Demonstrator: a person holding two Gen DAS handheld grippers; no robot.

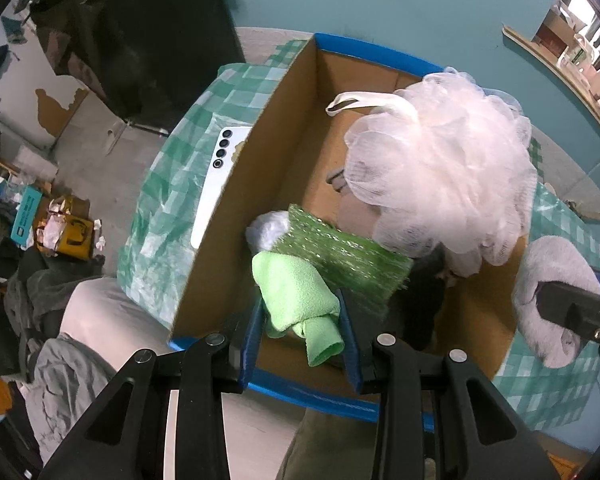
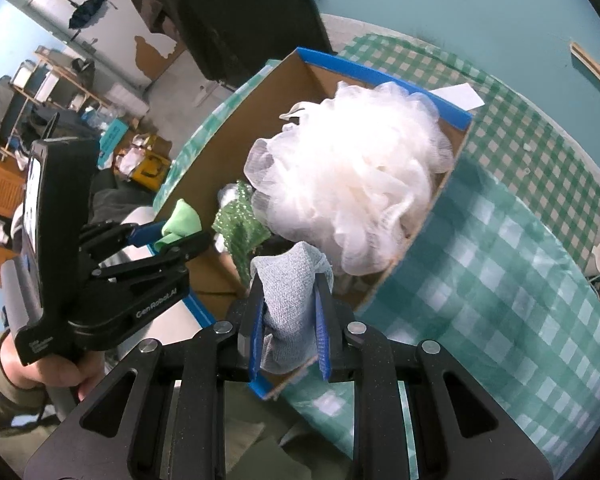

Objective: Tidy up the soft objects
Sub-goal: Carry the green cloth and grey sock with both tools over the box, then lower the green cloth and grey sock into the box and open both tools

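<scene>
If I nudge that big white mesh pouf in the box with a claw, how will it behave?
The white mesh pouf looks airy and gathered, so probably very light, squashing rather than sliding. It bulges above the cardboard box rim, so a push may tip it out. Its cord loop could snag a claw.

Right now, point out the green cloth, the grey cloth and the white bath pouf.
green cloth [image 1: 300, 292], left wrist view, middle of the bunched fabric
grey cloth [image 2: 290, 304], right wrist view, fabric between the pads
white bath pouf [image 1: 440, 168], left wrist view, centre of the mesh

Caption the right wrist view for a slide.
Right claw carries a grey cloth toward a cardboard box holding a white bath pouf.
</scene>
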